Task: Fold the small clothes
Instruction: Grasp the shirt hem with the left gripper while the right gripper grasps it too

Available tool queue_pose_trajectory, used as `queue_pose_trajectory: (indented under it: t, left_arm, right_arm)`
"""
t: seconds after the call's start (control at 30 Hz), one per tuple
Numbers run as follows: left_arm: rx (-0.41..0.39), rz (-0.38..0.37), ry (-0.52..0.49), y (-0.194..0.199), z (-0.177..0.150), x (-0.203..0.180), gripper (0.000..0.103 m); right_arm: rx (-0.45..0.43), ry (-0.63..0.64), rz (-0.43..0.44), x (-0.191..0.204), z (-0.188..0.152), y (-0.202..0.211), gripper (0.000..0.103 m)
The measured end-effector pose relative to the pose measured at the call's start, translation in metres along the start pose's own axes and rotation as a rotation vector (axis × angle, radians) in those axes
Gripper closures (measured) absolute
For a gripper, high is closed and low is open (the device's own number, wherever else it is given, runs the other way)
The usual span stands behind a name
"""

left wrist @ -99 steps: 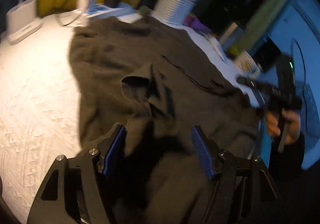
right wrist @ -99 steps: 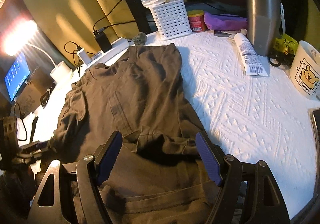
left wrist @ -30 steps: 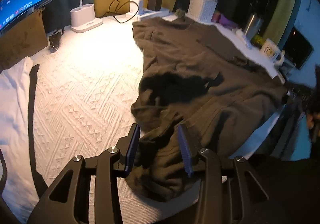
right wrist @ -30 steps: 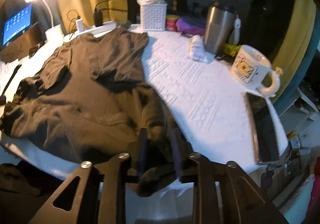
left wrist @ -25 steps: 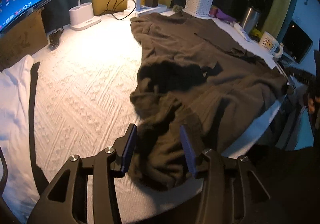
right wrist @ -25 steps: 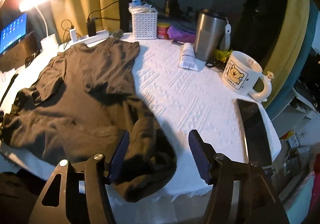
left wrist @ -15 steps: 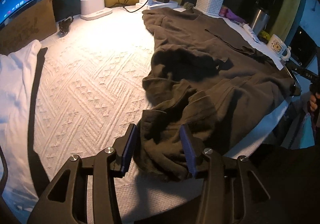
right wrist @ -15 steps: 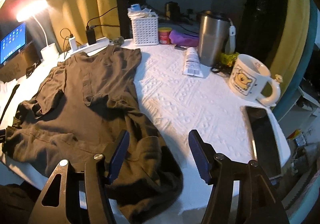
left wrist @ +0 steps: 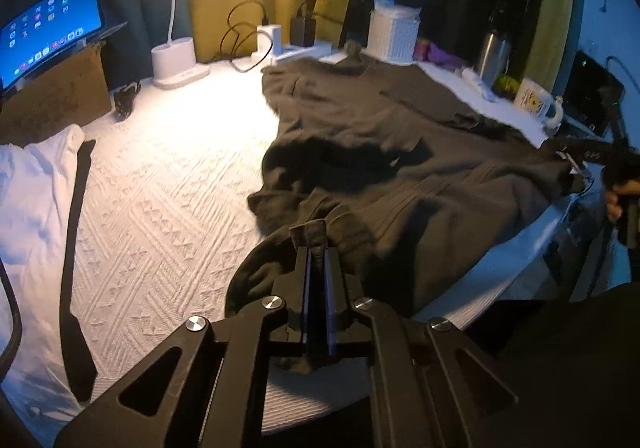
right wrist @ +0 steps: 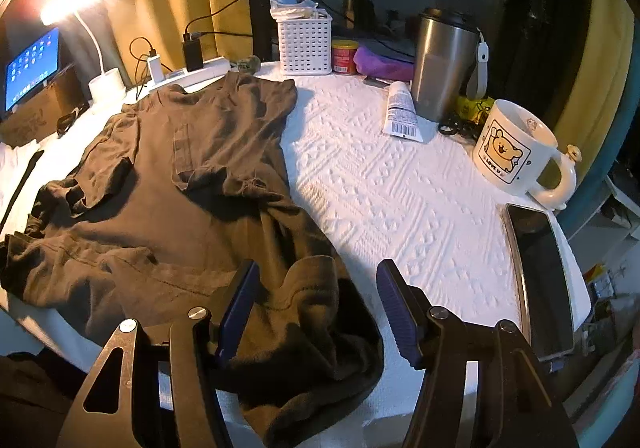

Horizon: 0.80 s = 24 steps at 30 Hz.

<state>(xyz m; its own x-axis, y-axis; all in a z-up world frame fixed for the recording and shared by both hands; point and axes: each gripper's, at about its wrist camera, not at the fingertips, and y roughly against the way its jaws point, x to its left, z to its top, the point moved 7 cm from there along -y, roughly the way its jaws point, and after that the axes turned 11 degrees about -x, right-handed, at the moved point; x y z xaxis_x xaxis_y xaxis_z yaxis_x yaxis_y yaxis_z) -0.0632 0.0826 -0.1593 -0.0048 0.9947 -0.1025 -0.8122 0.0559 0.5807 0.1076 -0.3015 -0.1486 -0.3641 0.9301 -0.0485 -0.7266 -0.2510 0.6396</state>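
Observation:
A dark brown garment (left wrist: 400, 136) lies spread and rumpled over the white textured cover (left wrist: 168, 184). At its near edge my left gripper (left wrist: 316, 248) is shut on a small raised fold of the cloth. In the right wrist view the same garment (right wrist: 180, 208) reaches to the table's front edge. My right gripper (right wrist: 318, 268) hovers over its bunched near corner. Its jaws stand apart and are closing, with cloth lying between them but not pressed. The right gripper (left wrist: 592, 156) also shows at the far right of the left wrist view, at the garment's edge.
A bear mug (right wrist: 508, 148), a phone (right wrist: 540, 280), a steel tumbler (right wrist: 440, 64), a tube (right wrist: 400, 110) and a white basket (right wrist: 306, 44) stand right of the garment. A lamp base (left wrist: 176, 60), a tablet (left wrist: 48, 32) and a white cloth (left wrist: 28, 200) lie to the left.
My left gripper closed on a fold at the garment's near edge. The right gripper let go of the cloth it pinched and now stands apart over it.

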Motion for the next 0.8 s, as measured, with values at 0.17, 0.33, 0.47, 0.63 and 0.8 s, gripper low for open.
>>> queue_pose_trajectory:
  t: [0.17, 0.33, 0.47, 0.63, 0.8]
  left_arm:
    - [-0.039, -0.008, 0.025, 0.008, 0.012, 0.001, 0.099]
    - [-0.085, 0.007, 0.053, 0.016, 0.024, 0.009, 0.099]
    - [-0.128, 0.017, 0.087, 0.022, 0.032, 0.014, 0.1]
    - [-0.164, 0.041, 0.108, 0.026, 0.04, 0.019, 0.1]
    - [-0.201, 0.06, 0.129, 0.03, 0.053, 0.025, 0.1]
  right_arm:
    - [0.1, 0.058, 0.002, 0.008, -0.022, -0.013, 0.084]
    - [0.037, 0.086, -0.019, 0.009, -0.013, 0.007, 0.095]
    - [-0.062, 0.085, -0.044, 0.008, 0.012, 0.034, 0.095]
    - [-0.17, 0.081, -0.044, 0.007, 0.041, 0.066, 0.095]
    - [-0.252, 0.084, -0.051, 0.007, 0.062, 0.089, 0.096]
